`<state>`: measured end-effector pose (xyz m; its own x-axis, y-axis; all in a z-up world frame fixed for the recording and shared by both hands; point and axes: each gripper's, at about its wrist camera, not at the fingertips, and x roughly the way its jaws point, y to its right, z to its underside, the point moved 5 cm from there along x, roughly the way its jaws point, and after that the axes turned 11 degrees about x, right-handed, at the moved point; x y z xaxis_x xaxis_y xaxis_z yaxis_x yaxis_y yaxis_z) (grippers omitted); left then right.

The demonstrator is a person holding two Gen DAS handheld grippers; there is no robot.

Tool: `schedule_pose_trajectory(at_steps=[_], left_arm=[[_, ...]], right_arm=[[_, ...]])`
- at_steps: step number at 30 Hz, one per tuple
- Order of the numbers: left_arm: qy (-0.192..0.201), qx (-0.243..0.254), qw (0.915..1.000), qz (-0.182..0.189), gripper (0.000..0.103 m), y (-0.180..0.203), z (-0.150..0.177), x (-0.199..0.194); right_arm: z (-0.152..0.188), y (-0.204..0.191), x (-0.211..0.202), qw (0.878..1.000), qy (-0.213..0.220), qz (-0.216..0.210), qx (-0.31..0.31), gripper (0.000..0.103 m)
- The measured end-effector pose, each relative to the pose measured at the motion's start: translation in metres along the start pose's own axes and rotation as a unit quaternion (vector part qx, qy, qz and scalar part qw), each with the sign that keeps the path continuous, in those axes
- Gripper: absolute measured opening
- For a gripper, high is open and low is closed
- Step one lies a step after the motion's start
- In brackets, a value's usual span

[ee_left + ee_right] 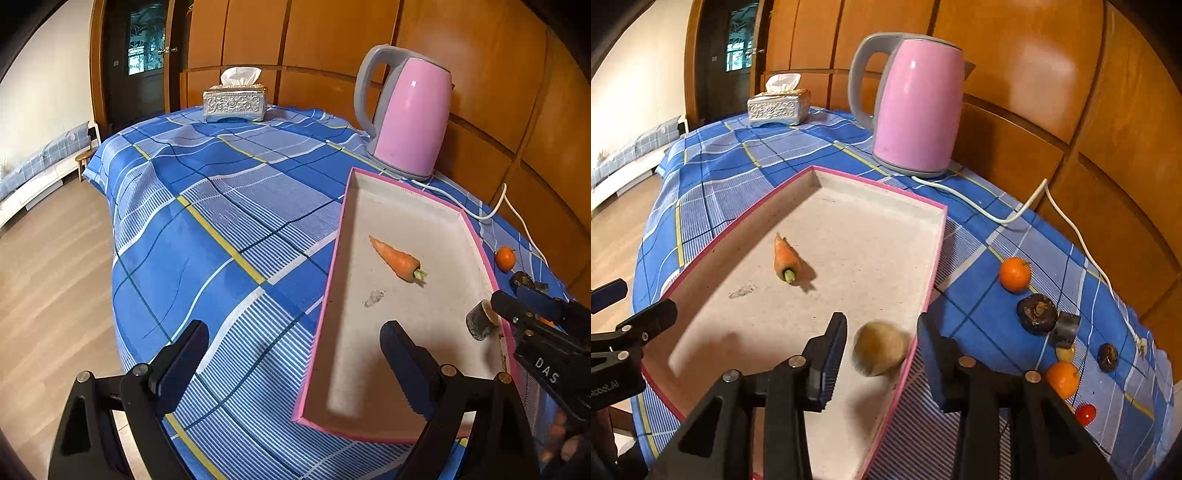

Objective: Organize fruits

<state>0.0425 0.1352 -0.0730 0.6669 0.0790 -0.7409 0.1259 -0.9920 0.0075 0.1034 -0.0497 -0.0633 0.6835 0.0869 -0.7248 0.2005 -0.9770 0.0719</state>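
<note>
1 carrot (785, 258) in pink tray (882, 186).

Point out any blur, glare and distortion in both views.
Right wrist: the tan piece in the tray is motion-blurred; glare streaks the kettle. Left wrist: the carrot is sharp; fisheye bends the wall panels and table edge.
</note>
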Motion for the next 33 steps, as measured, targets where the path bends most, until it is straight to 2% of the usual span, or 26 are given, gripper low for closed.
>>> schedule_pose_trajectory(at_steps=[8,17,24,33], left_arm=[[0.014,0.014,0.9998,-0.001,0.094,0.006,-0.005,-0.01],[0.033,0.029,0.999,0.002,0.094,0.015,-0.01,-0.022],[0.046,0.04,0.9981,0.003,0.094,0.02,-0.014,-0.031],[0.052,0.054,0.9972,0.003,0.094,0.027,-0.016,-0.036]], right_arm=[[0.001,0.024,-0.018,0.999,0.016,0.004,0.04,0.045],[0.013,0.065,-0.037,0.995,0.025,0.039,0.086,0.045],[0.027,0.11,-0.05,0.988,0.029,0.075,0.134,0.046],[0.055,0.173,-0.06,0.972,0.022,0.129,0.196,0.046]])
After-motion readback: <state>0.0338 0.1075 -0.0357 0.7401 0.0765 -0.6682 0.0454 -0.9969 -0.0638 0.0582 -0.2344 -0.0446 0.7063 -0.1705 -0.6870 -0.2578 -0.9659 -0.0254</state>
